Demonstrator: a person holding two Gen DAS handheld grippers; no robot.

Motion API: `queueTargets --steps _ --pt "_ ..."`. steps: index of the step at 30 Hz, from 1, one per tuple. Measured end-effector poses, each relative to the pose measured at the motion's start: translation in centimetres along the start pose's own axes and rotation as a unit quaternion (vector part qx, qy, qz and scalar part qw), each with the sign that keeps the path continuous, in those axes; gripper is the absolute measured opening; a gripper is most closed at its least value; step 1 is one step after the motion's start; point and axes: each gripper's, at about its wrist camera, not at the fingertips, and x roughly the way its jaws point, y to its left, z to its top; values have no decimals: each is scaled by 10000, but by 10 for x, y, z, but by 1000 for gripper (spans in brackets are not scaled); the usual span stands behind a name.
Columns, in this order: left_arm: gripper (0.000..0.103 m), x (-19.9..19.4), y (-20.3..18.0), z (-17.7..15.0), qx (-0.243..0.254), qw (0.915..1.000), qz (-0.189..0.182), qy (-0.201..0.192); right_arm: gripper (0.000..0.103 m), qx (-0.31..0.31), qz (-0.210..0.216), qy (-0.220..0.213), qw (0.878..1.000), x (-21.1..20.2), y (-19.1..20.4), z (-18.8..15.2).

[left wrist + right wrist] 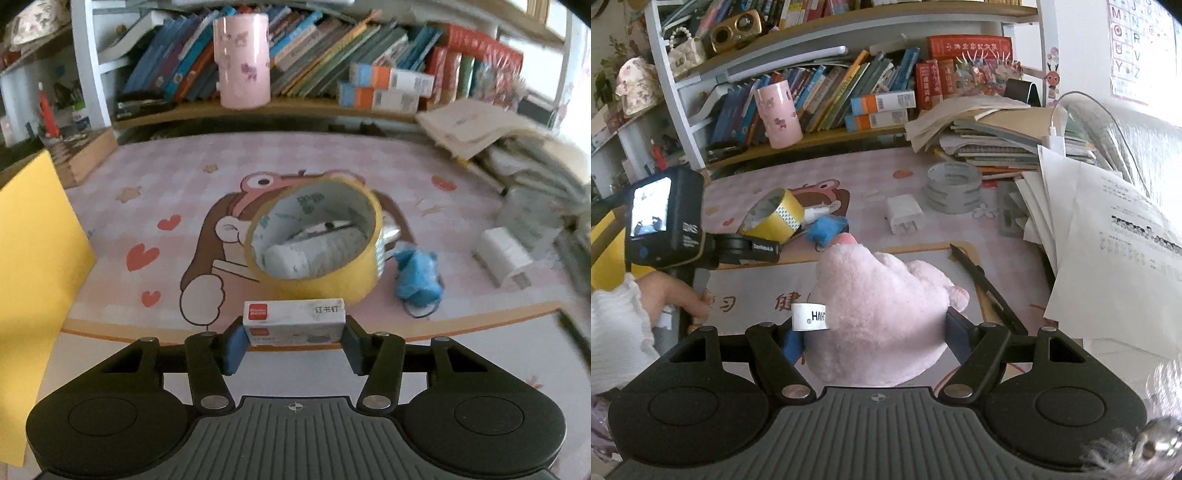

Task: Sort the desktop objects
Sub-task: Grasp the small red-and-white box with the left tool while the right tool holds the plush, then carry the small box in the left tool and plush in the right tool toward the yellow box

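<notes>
Cluttered counter (110, 221) below bookshelves. Your left gripper (293, 341) clamps the staple box (294, 320) at the front edge; right gripper (875, 339) clamps the pink plush (882, 314). Lift both straight, clearing the yellow tape roll (317, 243).

Each view is taken from a wrist camera, directed forward and downward along its fingers, close above the table (110, 221). The bookshelf (295, 107), yellow tape roll (332, 273) and pink cup (777, 114) are shared by both views.

From my end the plush toy (882, 314) looks soft and fuzzy, the staple box (294, 322) matt cardboard, the yellow tape roll (317, 240) glossy plastic.
</notes>
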Motion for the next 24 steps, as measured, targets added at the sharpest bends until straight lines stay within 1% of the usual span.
queueTargets --steps 4,7,10,13,18,24 --pt "52 -35 5 -5 56 9993 -271 -257 71 -43 50 -50 10000 -1 7 -1" --pt "52 -62 16 -11 -41 9982 -465 -387 71 -57 84 -66 9999 -1 15 -2" --pt "52 -85 28 -18 -158 9971 -569 -476 71 -83 125 -74 9999 -2 26 -4" --pt "52 -104 42 -25 -246 9963 -591 -569 71 -159 163 -113 9997 -4 42 -6" --pt "52 -131 63 -38 -1 9949 -629 -794 71 -322 209 -198 9991 -10 71 -8" --pt "52 -161 95 -50 4 9924 -787 -946 71 -432 203 -300 9984 -17 110 -14"
